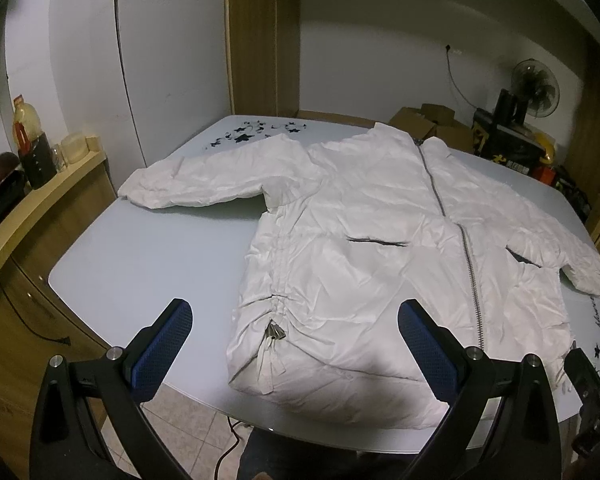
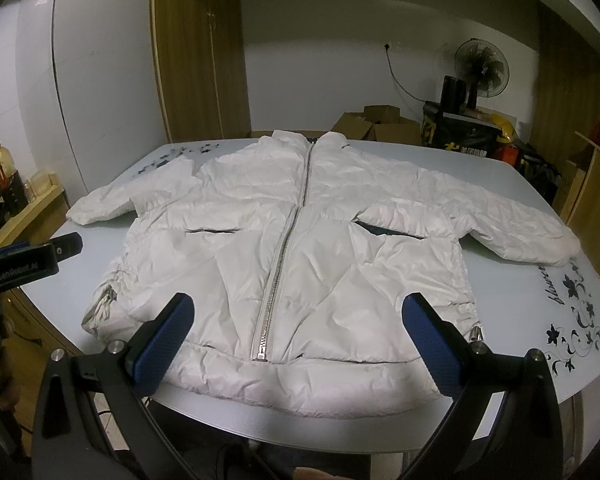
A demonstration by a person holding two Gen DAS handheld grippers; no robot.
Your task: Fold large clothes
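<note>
A white jacket (image 2: 300,248) lies flat, front up, on the pale desk (image 1: 140,256), collar toward the far edge and hem at the near edge. Its zipper (image 2: 282,248) is closed and runs down the middle. Both sleeves are spread outward: the one on the left (image 1: 192,178) reaches toward the dark flower print (image 1: 252,132) on the desk, and the one on the right (image 2: 512,228) ends near another flower print (image 2: 576,320). Two slit pockets gape slightly on the chest.

The left gripper (image 1: 296,344) hangs above the near left hem, its blue-padded fingers (image 1: 164,344) spread wide and holding nothing. The right gripper (image 2: 300,340) hangs over the hem at the zipper's lower end, fingers likewise parted and empty. Whether either touches the cloth cannot be told.

Behind the desk stand cardboard boxes (image 2: 376,124), a fan (image 2: 482,68) and a wooden wardrobe (image 2: 200,52). A bottle (image 1: 30,140) sits on a side counter to the left.
</note>
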